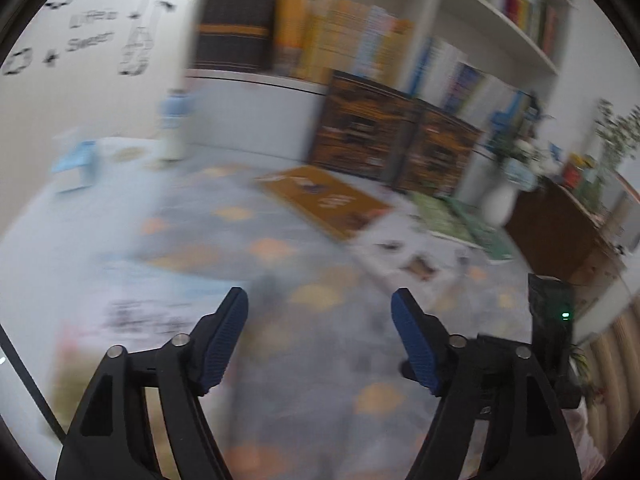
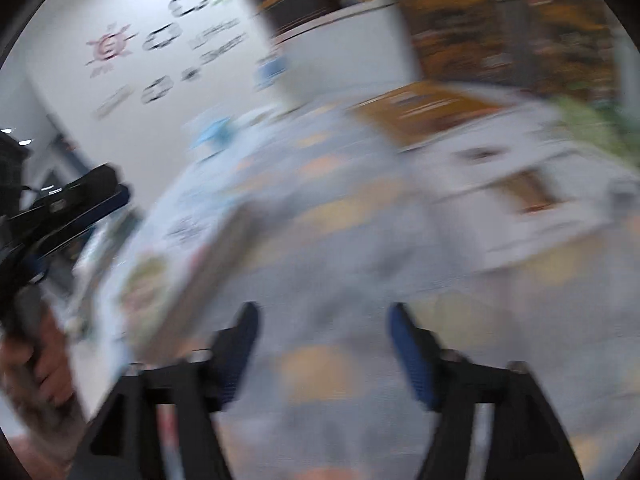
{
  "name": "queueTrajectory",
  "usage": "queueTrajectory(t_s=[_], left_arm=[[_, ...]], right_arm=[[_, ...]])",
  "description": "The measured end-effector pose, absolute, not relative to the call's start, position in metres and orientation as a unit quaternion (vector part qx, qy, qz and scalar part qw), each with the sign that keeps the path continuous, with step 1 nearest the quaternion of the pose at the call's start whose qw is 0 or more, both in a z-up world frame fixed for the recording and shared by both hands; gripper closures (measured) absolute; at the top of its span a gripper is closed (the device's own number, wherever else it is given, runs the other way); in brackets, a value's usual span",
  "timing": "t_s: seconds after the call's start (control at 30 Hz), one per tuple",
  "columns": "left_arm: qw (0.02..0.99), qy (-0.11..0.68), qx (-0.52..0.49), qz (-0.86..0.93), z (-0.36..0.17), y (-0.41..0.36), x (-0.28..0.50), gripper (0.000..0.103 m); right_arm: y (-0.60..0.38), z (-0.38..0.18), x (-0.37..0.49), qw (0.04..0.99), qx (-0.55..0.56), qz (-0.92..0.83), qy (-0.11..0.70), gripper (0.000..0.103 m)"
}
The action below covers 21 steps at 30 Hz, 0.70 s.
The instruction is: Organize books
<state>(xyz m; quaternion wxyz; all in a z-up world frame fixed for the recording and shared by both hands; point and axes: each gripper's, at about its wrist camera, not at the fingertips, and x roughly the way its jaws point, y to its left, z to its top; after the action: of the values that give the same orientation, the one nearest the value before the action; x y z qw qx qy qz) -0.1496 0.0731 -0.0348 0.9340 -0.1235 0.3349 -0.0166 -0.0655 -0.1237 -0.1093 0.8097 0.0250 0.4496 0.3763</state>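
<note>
The white bookcase (image 1: 436, 20) fills the upper right of the left wrist view; its shelves carry upright books (image 1: 340, 36) in yellow, orange and blue, blurred too much for titles to be read. A white wall (image 1: 80, 92) with dark decals adjoins it on the left.

Below the shelves lies the table surface, covered by a grey-blue cloth (image 1: 280, 280) with pale orange spots. Two dark brown patterned boxes (image 1: 392, 144) stand side by side at the far edge of the cloth, against the bookcase.

Loose books lie flat on the cloth in front of the boxes:
- An ochre-brown book (image 1: 324, 200) lies nearest the boxes.
- A white book (image 1: 416, 248) with small cover pictures lies just beside it, toward the camera.
- A green book (image 1: 460, 216) lies to the right of both.
- A pale book (image 2: 160, 276) with a green cover picture lies at the left, near the left gripper in the right wrist view.

A white vase (image 1: 500, 196) with greenery stands to the right of the green book.

The left gripper (image 1: 320, 340) hangs above the cloth; its blue pads (image 1: 224, 344) stand well apart with nothing between them. The right gripper (image 2: 322, 352) likewise has its pads (image 2: 412, 356) apart and empty above the cloth. Both views are motion-blurred. A hand (image 2: 36, 368) grasps the left gripper's handle.
</note>
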Motion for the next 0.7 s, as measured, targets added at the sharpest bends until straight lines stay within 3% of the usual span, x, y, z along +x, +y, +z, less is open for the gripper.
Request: queueTrajectory(t_s=[0.13, 0.27, 0.43, 0.5, 0.57, 0.7], left_arm=[[0.934, 0.335, -0.122, -0.026, -0.071, 0.015, -0.098, 0.029], [0.913, 0.391, -0.119, -0.004, -0.113, -0.006, -0.055, 0.029], [0.896, 0.423, -0.122, 0.051, -0.160, 0.002, -0.042, 0.028], [0.906, 0.408, -0.106, 0.047, -0.158, -0.002, -0.046, 0.010], [0.899, 0.425, -0.097, 0.036, -0.164, -0.006, -0.039, 0.000], [0.897, 0.434, -0.073, 0.043, -0.164, -0.011, -0.037, 0.001]], right_arm=[[-0.170, -0.121, -0.039, 0.858, -0.004, 0.299, 0.417, 0.020], [-0.195, -0.141, -0.017, 0.856, 0.033, 0.279, 0.434, 0.020], [-0.201, -0.145, -0.015, 0.843, 0.065, 0.303, 0.440, 0.004], [-0.200, -0.145, -0.017, 0.842, 0.058, 0.306, 0.441, 0.000], [-0.197, -0.146, -0.018, 0.842, 0.047, 0.306, 0.443, 0.000], [-0.194, -0.147, -0.019, 0.843, 0.037, 0.302, 0.444, 0.000]])
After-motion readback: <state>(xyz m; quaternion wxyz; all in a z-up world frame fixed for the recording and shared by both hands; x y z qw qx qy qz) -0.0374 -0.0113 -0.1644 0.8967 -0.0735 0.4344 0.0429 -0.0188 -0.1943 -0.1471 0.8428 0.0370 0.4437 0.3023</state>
